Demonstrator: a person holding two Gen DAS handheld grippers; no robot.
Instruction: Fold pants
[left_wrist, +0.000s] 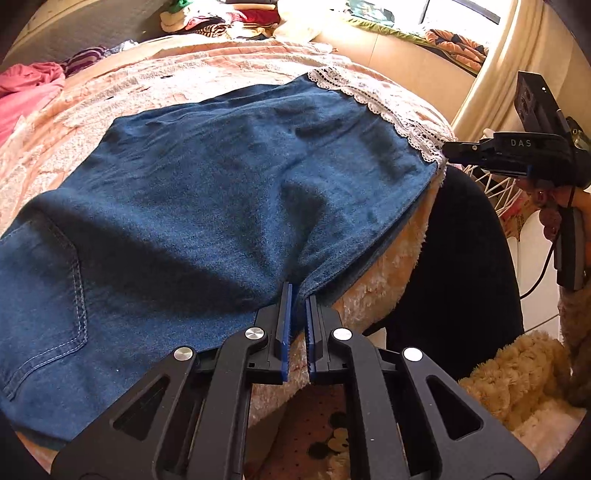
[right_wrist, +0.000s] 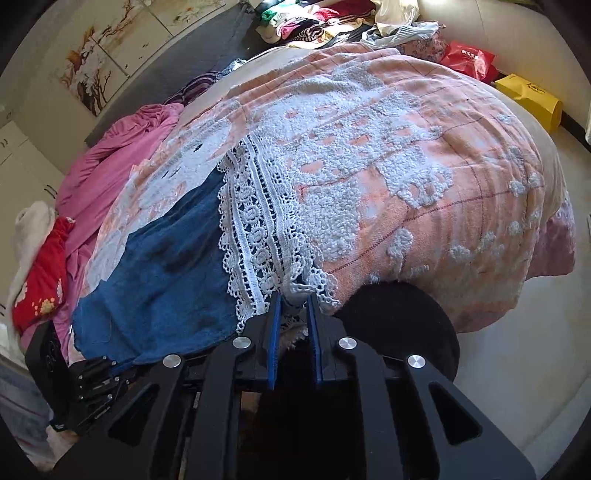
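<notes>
Here, a bed (right_wrist: 461, 177) under a peach and white textured blanket (right_wrist: 388, 155) is filling most of both views, and the blue denim pants (left_wrist: 207, 192) are lying spread flat across the blanket near its front edge. In the left wrist view a stitched back pocket (left_wrist: 48, 280) is showing at the left end of the pants, while a band of white lace trim (left_wrist: 391, 110) is running along their far right end. A heap of mixed clothes (right_wrist: 314, 22) is sitting at the far end of the bed, and a pink garment (right_wrist: 122, 147) is lying along the bed's left side beside a red flowered cloth (right_wrist: 40, 280). A red bag (right_wrist: 469, 59) and a yellow package (right_wrist: 532, 96) are resting on the floor to the right of the bed. The left gripper (left_wrist: 298, 295) is pinching the near edge of the pants, its blue-padded fingers (left_wrist: 285, 317) sitting narrowly apart with a ridge of denim rising between them. The right gripper (right_wrist: 293, 299) is clamping the lace trim at the hem corner, with bunched white lace lying between its fingers, and in the left wrist view this same gripper is reaching in from the right to the lace corner.
</notes>
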